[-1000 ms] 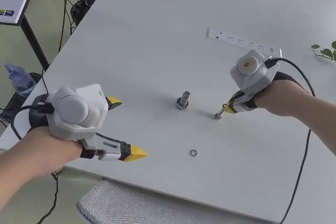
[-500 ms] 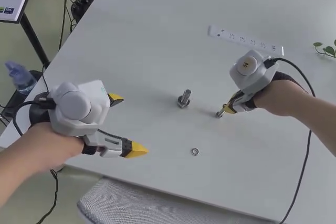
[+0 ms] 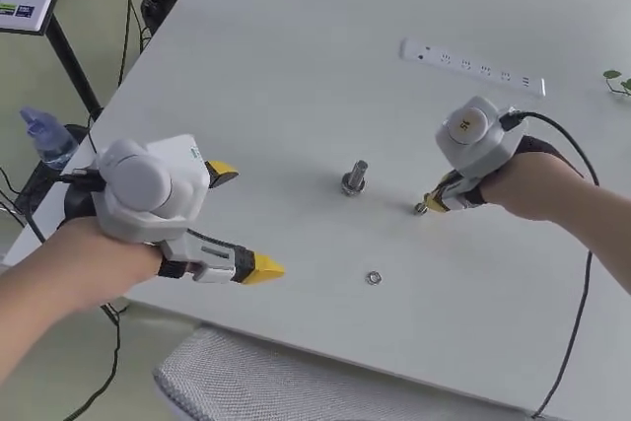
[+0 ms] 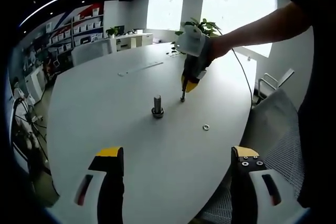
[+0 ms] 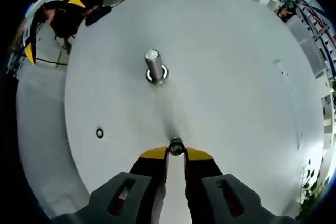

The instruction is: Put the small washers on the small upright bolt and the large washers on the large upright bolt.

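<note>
Steel washer (image 3: 374,278) flat near large bolt (image 3: 354,177): likely light, thin, slippery; pinch its rim. Left claw (image 3: 245,221) spread; right claw (image 3: 424,207) pressed together at small bolt (image 5: 176,146).

Washer (image 3: 374,277) lies on the table (image 3: 296,66), before large bolt (image 3: 355,177) and small bolt (image 3: 421,208).

My left hand-held gripper (image 3: 245,220) hovers level at my near left, its jaws spread wide and the yellow tips pointing right. My right hand-held gripper (image 3: 431,206) tilts steeply downward, jaws drawn almost together with a thin slit between them. My right hand (image 3: 532,184) wraps its grip, forearm reaching in from the right.
</note>
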Demonstrator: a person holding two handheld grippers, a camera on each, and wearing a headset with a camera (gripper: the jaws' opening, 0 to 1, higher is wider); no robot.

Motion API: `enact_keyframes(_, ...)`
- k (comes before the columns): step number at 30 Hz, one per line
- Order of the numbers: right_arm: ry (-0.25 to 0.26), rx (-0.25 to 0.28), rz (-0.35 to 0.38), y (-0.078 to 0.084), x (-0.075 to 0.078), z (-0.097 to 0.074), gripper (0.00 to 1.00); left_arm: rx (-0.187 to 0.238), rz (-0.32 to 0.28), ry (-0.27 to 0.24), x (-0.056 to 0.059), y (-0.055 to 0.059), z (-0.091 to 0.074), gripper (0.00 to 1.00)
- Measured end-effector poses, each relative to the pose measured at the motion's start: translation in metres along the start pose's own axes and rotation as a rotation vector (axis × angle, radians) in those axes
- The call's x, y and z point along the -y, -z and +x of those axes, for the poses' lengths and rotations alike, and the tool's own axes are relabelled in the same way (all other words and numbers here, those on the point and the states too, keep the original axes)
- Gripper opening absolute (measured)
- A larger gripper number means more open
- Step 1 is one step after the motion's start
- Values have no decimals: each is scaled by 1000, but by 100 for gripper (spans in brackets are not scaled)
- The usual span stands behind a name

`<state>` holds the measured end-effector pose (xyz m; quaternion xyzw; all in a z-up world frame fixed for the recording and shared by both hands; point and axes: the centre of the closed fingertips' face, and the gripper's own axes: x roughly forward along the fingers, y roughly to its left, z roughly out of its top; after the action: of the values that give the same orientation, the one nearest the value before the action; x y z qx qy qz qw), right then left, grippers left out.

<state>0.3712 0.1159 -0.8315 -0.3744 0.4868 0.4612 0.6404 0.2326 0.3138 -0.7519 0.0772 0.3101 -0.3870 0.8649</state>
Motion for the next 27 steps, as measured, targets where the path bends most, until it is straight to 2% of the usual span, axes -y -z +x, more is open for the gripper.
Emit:
enact_keyframes(15,8,-1,-18,2,2,11,12,-26,-8,-6,-1,13,-5,83)
enact_keyframes(27,7,-8,-20,9,4,23,12,-37,-12,3,-1,13,-5,82)
